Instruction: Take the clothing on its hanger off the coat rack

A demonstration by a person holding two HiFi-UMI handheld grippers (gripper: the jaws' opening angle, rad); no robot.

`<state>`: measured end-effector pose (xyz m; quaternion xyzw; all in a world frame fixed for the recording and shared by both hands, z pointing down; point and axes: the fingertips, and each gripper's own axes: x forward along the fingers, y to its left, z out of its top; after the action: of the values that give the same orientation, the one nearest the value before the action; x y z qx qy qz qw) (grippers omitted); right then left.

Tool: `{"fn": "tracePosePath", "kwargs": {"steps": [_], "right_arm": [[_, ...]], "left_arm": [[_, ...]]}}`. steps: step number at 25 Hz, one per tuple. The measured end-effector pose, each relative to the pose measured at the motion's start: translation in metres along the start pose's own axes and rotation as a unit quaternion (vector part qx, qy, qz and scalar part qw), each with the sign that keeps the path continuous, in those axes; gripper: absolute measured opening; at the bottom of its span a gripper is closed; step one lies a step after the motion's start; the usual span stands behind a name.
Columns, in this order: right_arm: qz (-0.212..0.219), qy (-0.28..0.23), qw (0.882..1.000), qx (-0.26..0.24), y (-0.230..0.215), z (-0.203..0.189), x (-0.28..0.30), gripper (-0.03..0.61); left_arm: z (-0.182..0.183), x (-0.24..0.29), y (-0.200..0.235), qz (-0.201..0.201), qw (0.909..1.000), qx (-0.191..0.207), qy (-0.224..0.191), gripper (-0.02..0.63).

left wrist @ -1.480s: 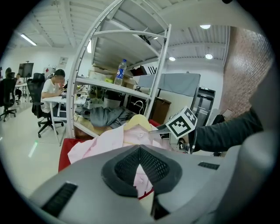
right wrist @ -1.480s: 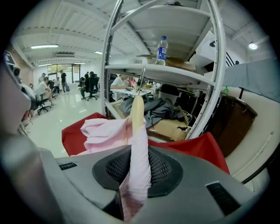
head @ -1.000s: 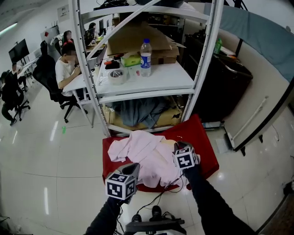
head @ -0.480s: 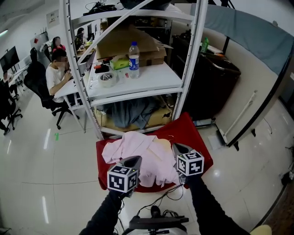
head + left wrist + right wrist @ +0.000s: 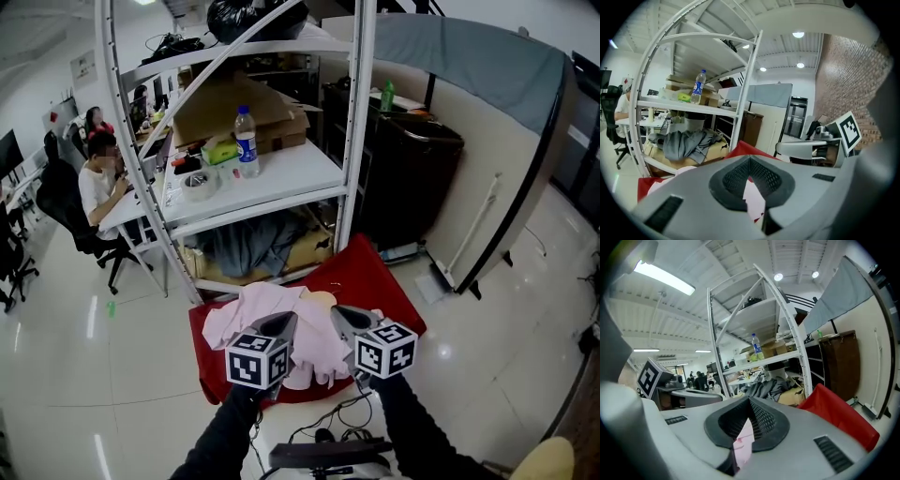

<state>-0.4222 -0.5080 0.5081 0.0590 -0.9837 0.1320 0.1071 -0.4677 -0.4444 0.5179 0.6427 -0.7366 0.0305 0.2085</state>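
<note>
We see the pink garment (image 5: 267,319) lying crumpled on a red cloth (image 5: 366,277) spread over the glossy floor, at the foot of a white metal shelving rack (image 5: 357,141). It hangs on nothing, and we cannot make out a hanger in its folds.

Our left gripper (image 5: 284,322) and right gripper (image 5: 342,314) hover side by side over the near edge of the garment. Each has its jaws closed tip to tip, with nothing pinched between them; the pink fabric only shows behind the gap.

On the rack's middle shelf stand a water bottle (image 5: 246,142), a roll of tape (image 5: 197,185) and cardboard boxes (image 5: 225,98). A grey cloth (image 5: 248,246) is heaped on the bottom shelf. A black cabinet (image 5: 403,178) stands to the right of the rack, and a person (image 5: 94,183) sits at a desk to the left.
</note>
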Motion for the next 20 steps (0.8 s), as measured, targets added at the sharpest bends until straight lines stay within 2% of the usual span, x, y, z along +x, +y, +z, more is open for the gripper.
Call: {"fn": "tracePosePath", "kwargs": {"steps": [20], "right_arm": [[0.03, -0.021, 0.999, -0.003, 0.023, 0.029, -0.004, -0.025]], "left_arm": [[0.025, -0.01, -0.007, 0.004, 0.9997, 0.019, -0.017, -0.005]]}}
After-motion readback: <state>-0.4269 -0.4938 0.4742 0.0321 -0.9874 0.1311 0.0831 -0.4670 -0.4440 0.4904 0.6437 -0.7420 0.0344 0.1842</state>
